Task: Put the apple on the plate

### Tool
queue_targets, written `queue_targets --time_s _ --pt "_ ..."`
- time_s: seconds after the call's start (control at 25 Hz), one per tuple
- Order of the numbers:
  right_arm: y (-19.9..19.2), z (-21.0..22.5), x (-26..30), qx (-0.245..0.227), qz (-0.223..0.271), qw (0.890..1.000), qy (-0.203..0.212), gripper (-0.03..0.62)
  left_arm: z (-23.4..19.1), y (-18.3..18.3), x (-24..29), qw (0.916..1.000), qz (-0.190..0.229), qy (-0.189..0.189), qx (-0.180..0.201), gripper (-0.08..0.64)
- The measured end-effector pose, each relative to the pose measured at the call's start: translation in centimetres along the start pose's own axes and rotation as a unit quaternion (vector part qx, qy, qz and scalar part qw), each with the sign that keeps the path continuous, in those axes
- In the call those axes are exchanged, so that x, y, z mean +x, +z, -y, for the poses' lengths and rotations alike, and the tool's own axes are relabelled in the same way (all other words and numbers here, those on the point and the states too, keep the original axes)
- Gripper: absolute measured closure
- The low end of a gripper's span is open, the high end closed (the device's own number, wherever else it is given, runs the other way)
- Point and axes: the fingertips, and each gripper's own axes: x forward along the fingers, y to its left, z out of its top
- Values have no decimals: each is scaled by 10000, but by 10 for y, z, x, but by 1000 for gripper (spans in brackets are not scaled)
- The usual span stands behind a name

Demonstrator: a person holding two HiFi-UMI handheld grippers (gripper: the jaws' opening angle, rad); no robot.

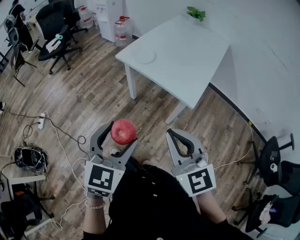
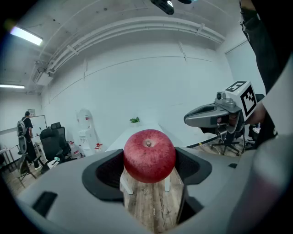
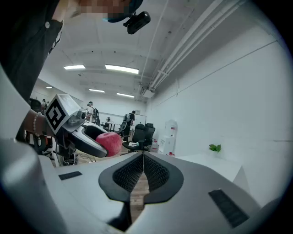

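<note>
A pale office room with a brown wood-plank floor [image 1: 84, 98] spreads out below, and a white rectangular tabletop [image 1: 183, 56] stands ahead, well apart from the person.

The round red apple [image 1: 123, 130] hangs in the air above the floor. It is clamped in the left tool [image 1: 123, 133], whose jaws stand wide around it. In the left gripper view the apple [image 2: 149, 155] shows its stem dimple to the camera, and the dark pads press on its two sides at about its widest part.

I judge the fruit firm, smooth-skinned and fairly weighty. It looks likely to slip or roll if the squeeze slackens, and to bruise under a hard one. A grip across its middle, as here, seems the safest.

Just beside it the right tool [image 1: 172, 133] has its ribbed jaws pressed together with nothing between them.

The flat round white plate [image 1: 144, 56] lies near the tabletop's left corner, far from the apple, so the carry is not yet done. A small green plant [image 1: 196, 13] sits at the far corner.
</note>
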Motion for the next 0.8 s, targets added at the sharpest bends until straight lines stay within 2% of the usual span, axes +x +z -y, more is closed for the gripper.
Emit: queue_targets --time_s 0.48,0.8 --pt "1 -3 -4 -14 76 10000 -1 551 -1 0 -4 9999 35 139 5 204" --pt "0 4 -13 136 174 9998 -31 551 4 4 -4 9997 43 222 -35 204"
